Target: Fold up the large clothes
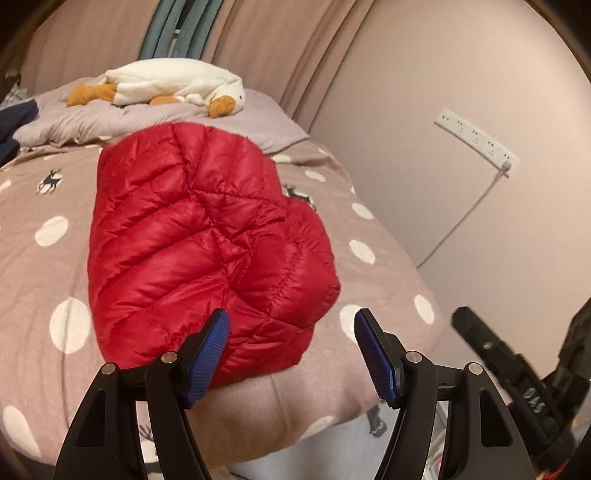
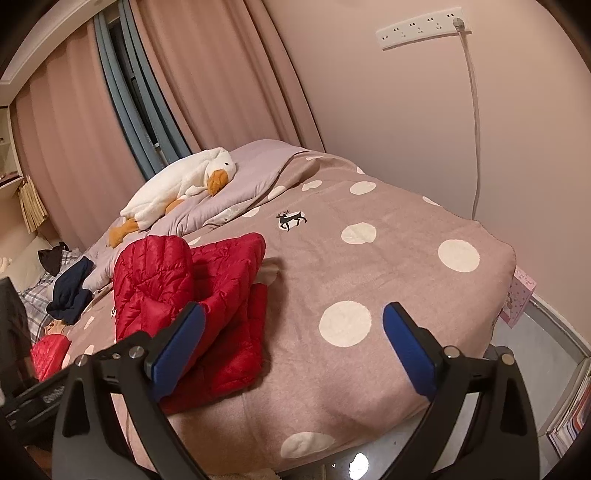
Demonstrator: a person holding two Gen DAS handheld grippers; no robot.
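A red quilted down jacket (image 1: 199, 236) lies folded into a compact bundle on the dotted pink bedspread (image 1: 33, 280). My left gripper (image 1: 291, 325) hovers above its near edge, open, with nothing between the blue pads. In the right wrist view the same red jacket (image 2: 177, 295) lies left of centre, its upper layer puffed up. My right gripper (image 2: 293, 317) stands wide open over the bare bedspread (image 2: 369, 266) to the jacket's right, its left pad (image 2: 177, 347) in front of the jacket's edge. The right gripper's black body (image 1: 517, 373) shows at the lower right of the left wrist view.
A white plush goose (image 1: 173, 86) lies on a lilac quilt (image 1: 221, 118) at the head of the bed. Dark blue clothing (image 2: 70, 291) is heaped at the left. A power strip (image 2: 421, 31) with a cable hangs on the wall at right. The bed's near edge drops off below the grippers.
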